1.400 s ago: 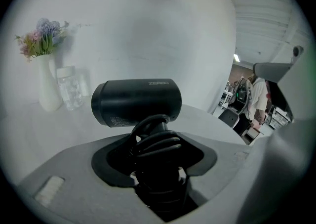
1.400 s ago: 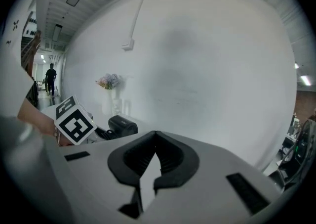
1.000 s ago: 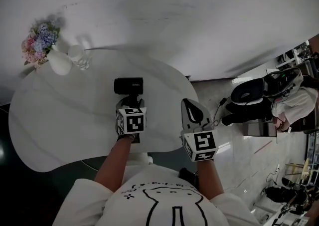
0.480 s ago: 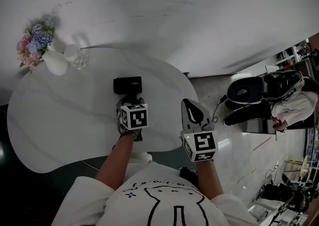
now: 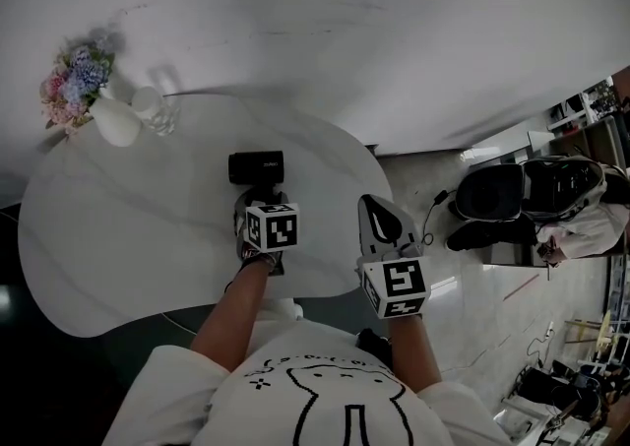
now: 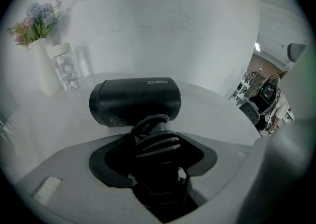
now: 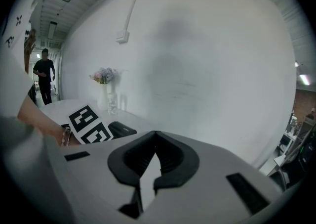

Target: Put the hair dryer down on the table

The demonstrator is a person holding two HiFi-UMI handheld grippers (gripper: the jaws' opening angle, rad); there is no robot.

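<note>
While the left tongs [image 5: 258, 204] are clamped about halfway closed on its handle, the black, barrel-shaped plastic hair dryer [image 5: 256, 167] sits over the far middle of the white oval table [image 5: 118, 227], its barrel lying crosswise. Whether it already rests on the top or hangs just above it cannot be told. In the left gripper view the handle, wrapped in dark cord, fills the gap of the left tongs [image 6: 155, 149], with the barrel of the hair dryer [image 6: 134, 101] just beyond the tips.

The right tongs [image 5: 379, 223] hang off the table's right edge, pads meeting at the tips with nothing between them [image 7: 154, 161].

The dryer looks rigid, smooth-shelled and front-heavy, so it would probably tip barrel-first. The handle is the sensible hold, and the cord gives the pads some bite. A white vase of flowers [image 5: 108, 119] and a clear bottle [image 5: 157, 111] stand well apart at the far left edge.
</note>
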